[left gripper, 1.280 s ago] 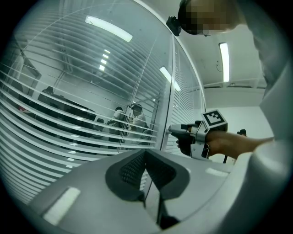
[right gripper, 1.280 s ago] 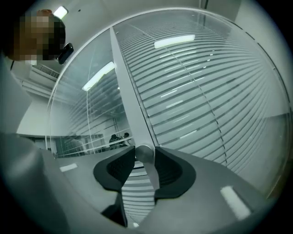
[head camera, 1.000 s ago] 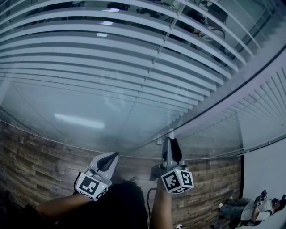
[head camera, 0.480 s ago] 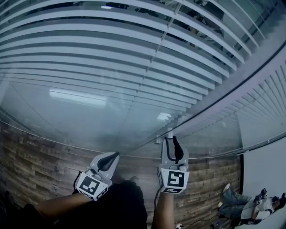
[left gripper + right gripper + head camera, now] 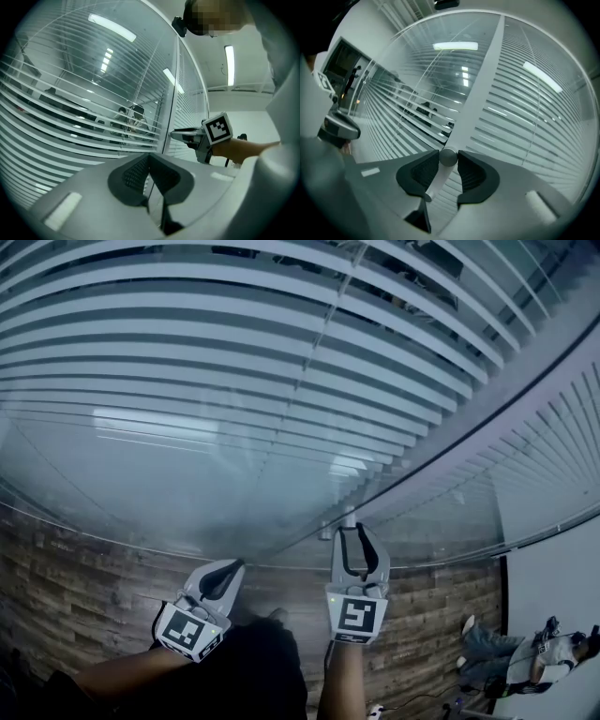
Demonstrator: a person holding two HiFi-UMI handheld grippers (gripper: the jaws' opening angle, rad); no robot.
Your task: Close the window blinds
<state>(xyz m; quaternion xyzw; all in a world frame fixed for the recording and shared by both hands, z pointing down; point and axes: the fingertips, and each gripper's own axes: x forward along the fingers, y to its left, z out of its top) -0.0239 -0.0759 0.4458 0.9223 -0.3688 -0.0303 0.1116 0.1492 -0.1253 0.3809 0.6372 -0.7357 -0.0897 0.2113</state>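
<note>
**Item 1, my right gripper (image 5: 354, 538).** The fingers are closed on the small round knob (image 5: 448, 157), gripped at the very tips with one pad against each side. The knob stands on the pale mullion (image 5: 487, 70) that divides the two panes. The mullion runs on down behind my fingers.

**Item 2, my left gripper (image 5: 231, 568).** The fingers are pressed together and hold nothing. It hangs to the left of the right gripper, apart from it, and points at the left pane. I cannot tell whether its tips touch the glass.

**Item 3, blinds (image 5: 234, 362).** The white horizontal slats sit behind the glass (image 5: 187, 493).
- Left pane: the slats are tilted partly open with dark gaps between them, and seated people (image 5: 131, 117) show through the gaps.
- Lower on the left pane, the glass reads hazy with light reflections, and I cannot make out slats there.
- Right pane: the slats (image 5: 553, 456) lie closer together with little gap.

**Item 4, edges.**
- A dark line runs along the mullion's right side.
- The bottom rail of the glass meets the wood-plank floor (image 5: 75, 559) just ahead of both grippers.
- A white wall (image 5: 553, 606) bounds the right pane on its far side.

**Item 5, room.**
- A strip of floor shows between my two grippers.
- More floor stretches out to the left of the left gripper.
- The right gripper is hemmed in ahead by the mullion and by glass on either side.
- Small items (image 5: 544, 662) lie by the wall at lower right, too small to identify.
</note>
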